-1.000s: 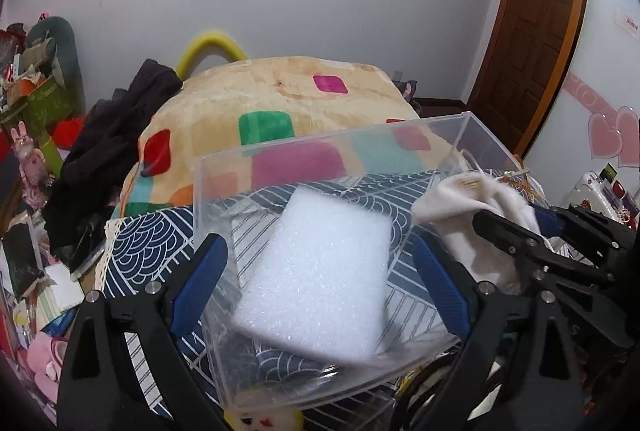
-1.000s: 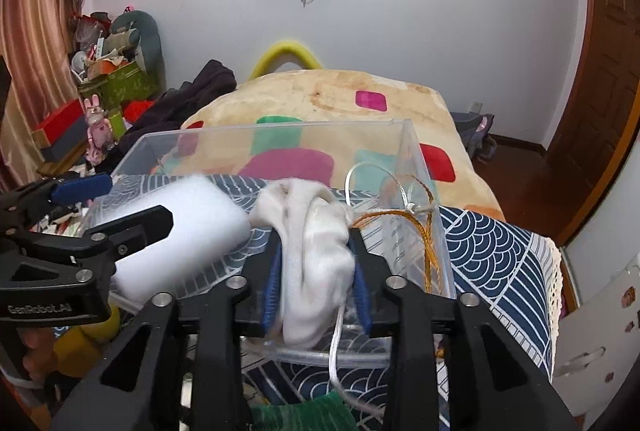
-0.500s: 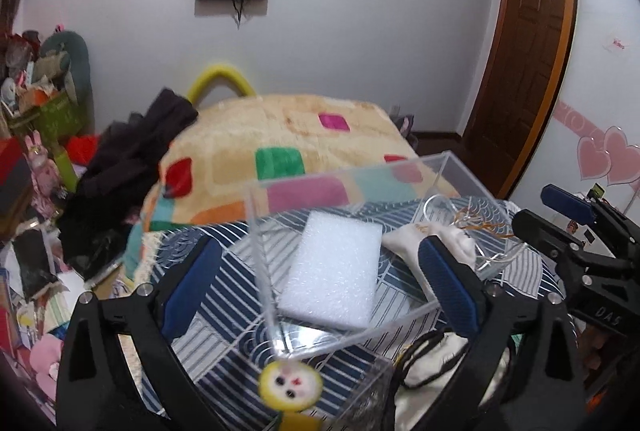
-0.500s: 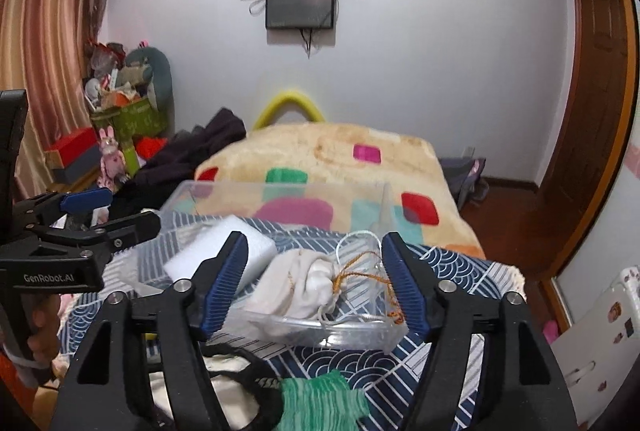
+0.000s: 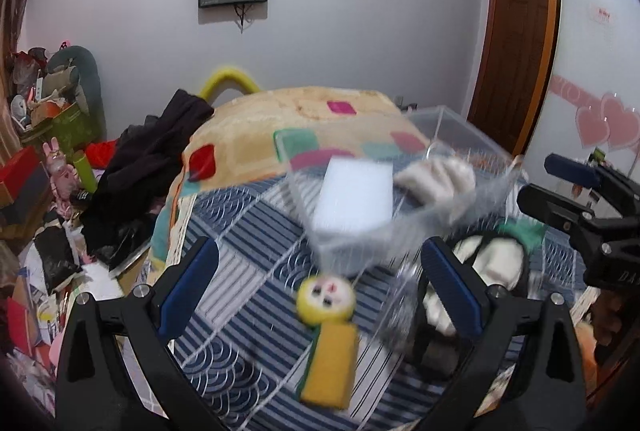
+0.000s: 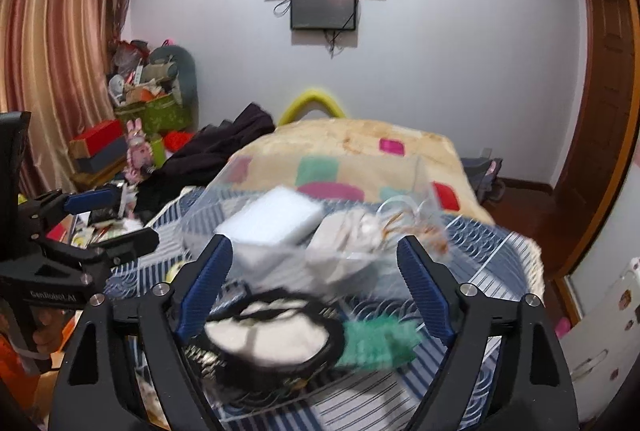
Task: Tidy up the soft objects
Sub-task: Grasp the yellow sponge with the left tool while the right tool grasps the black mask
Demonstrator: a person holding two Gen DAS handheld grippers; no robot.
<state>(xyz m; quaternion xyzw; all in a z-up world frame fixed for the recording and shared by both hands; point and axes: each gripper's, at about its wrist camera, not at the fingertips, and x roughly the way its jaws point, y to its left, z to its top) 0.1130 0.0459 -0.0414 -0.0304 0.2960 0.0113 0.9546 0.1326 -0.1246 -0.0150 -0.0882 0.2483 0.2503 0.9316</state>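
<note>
1. The left gripper (image 5: pixel 320 283) stands wide open with nothing between its blue pads (image 5: pixel 188 287); it hangs above the blue patterned cloth (image 5: pixel 240 231) that covers the near end of the bed.
2. The right gripper (image 6: pixel 316 287) is also spread wide and holds nothing. In the left view it shows at the right edge (image 5: pixel 576 191), apart from the box.
3. A clear plastic box (image 5: pixel 440 119) sits on the cloth beyond the left jaws, ahead and a little to the right of their gap. It is blurred in both views.
4. Inside the box lies a white foam block (image 5: pixel 352 199), and beside it on the right a cream-white cloth bundle (image 5: pixel 440 175). From the right view the foam block (image 6: pixel 276 215) is ahead of the left jaw and the bundle (image 6: pixel 348 235) is ahead of the gap, with a loop of clear and gold ribbon (image 6: pixel 416 215) just to its right.
5. A yellow sponge toy with a round face (image 5: pixel 328 327) lies on the cloth between the left jaws, outside the box.
6. A white pad with a black rim (image 6: pixel 276 335) sits low between the right jaws, touching a green fuzzy piece (image 6: pixel 376 343) on its right; it seems to lie in a second clear container whose near edge (image 6: pixel 280 411) shows below.
7. Behind everything, a yellowish blanket with coloured squares (image 6: pixel 352 151) covers the bed.
</note>
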